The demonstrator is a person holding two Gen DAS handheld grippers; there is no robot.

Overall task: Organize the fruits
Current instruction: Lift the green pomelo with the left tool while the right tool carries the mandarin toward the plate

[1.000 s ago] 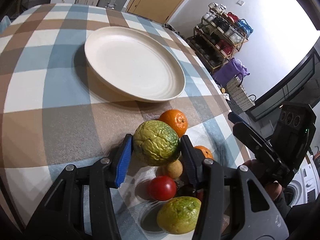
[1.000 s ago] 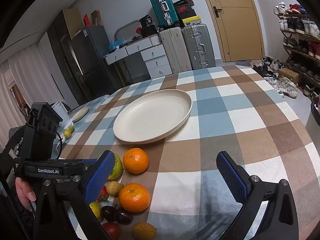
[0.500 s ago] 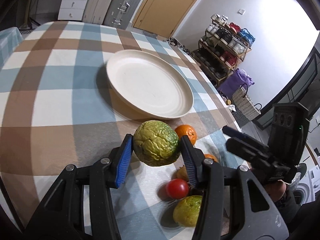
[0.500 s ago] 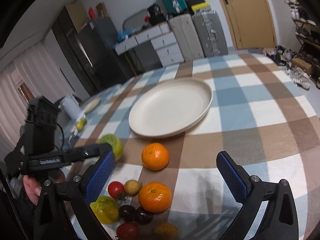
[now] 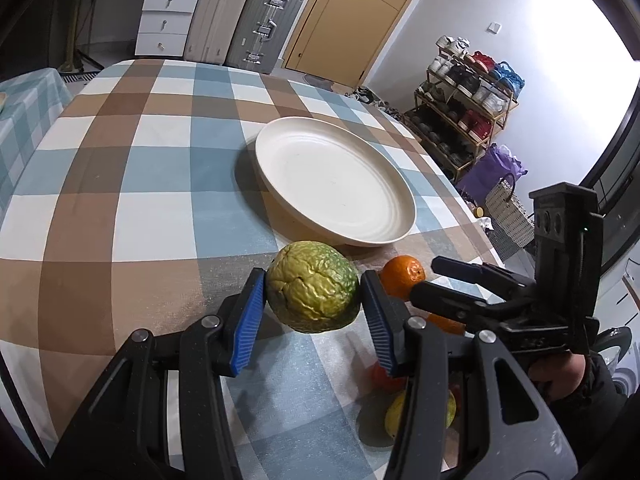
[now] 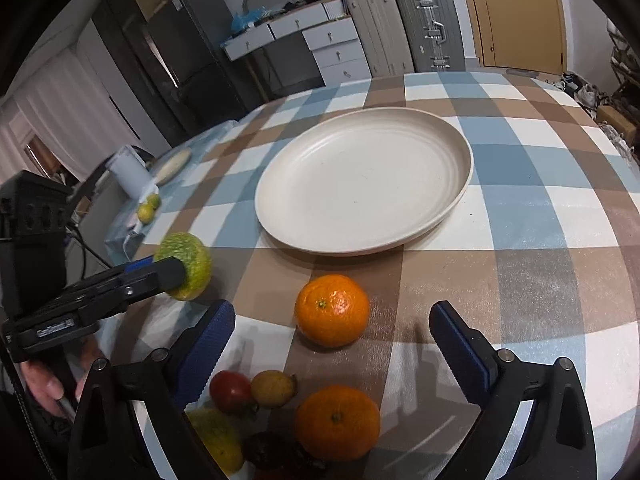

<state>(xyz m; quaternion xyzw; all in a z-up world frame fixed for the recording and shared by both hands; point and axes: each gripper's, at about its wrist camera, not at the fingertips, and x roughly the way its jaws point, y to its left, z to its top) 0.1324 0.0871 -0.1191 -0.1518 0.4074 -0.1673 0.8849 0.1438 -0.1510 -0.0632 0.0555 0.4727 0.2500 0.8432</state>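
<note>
My left gripper [image 5: 314,304] is shut on a wrinkled green-yellow citrus [image 5: 313,286] and holds it above the checked tablecloth, short of the empty cream plate [image 5: 334,180]. In the right wrist view the same citrus [image 6: 188,264] shows at the left, clamped by the left gripper. My right gripper [image 6: 332,340] is open and empty, its jaws either side of an orange [image 6: 332,310] on the cloth. A second orange [image 6: 337,422], a red tomato [image 6: 231,390], a small tan fruit [image 6: 273,388] and a yellow-green citrus [image 6: 218,438] lie below it. The plate [image 6: 364,188] lies beyond.
The table edge [image 5: 452,184] drops off at the right toward a shoe rack [image 5: 468,104]. A side table with a white cup [image 6: 130,170] and small limes [image 6: 148,208] stands at the left. Suitcases [image 6: 400,28] and drawers stand behind the table.
My left gripper has lifted the green citrus and pulled it back from the fruit pile, away from the plate. My right gripper has moved forward and down around the nearer orange.
</note>
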